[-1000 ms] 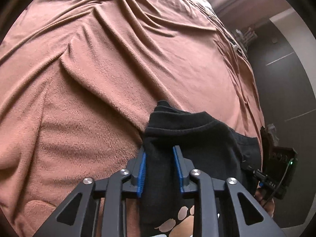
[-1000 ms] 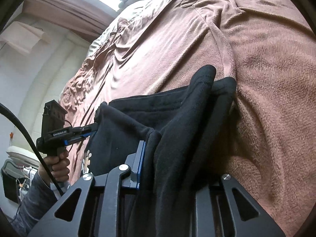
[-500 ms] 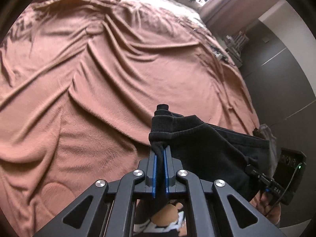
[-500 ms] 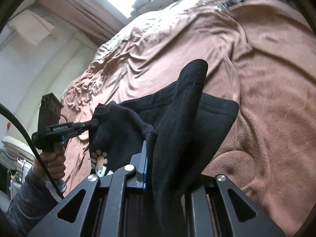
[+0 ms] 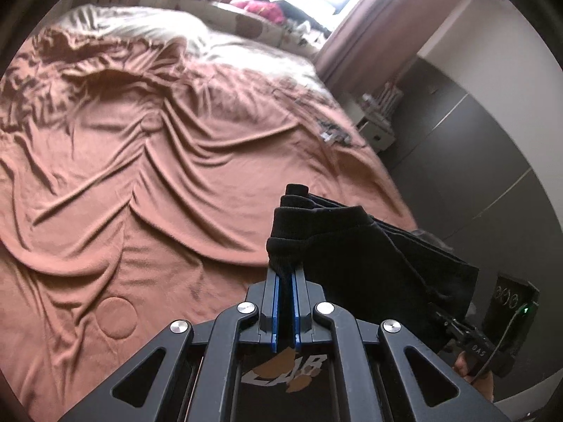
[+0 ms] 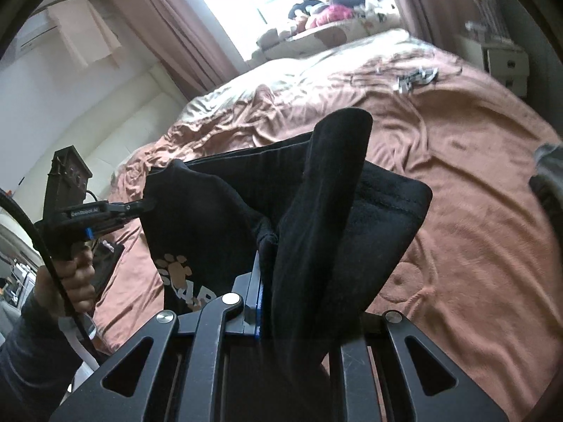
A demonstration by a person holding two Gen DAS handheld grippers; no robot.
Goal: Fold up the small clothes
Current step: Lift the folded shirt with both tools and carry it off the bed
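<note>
A small black garment (image 5: 369,263) with a paw print and lettering hangs in the air above a brown blanket (image 5: 140,176). My left gripper (image 5: 285,274) is shut on one top corner of it. My right gripper (image 6: 281,281) is shut on the other top corner; the garment (image 6: 316,211) drapes over its fingers and hides the right one. The left gripper also shows in the right wrist view (image 6: 144,205), pinching the cloth's far corner. The paw print (image 6: 176,270) faces the right camera.
The brown blanket (image 6: 457,176) covers a wide bed. Small metal clips (image 6: 415,79) lie on it near the far right edge. Pillows and stuffed toys (image 5: 253,7) sit under the window. A dark wardrobe (image 5: 475,158) stands at the right. A white drawer unit (image 6: 506,63) is by the bed.
My left gripper closed on the garment's corner. Both grippers rose and lifted the garment off the blanket, so more of the bed and window came into view.
</note>
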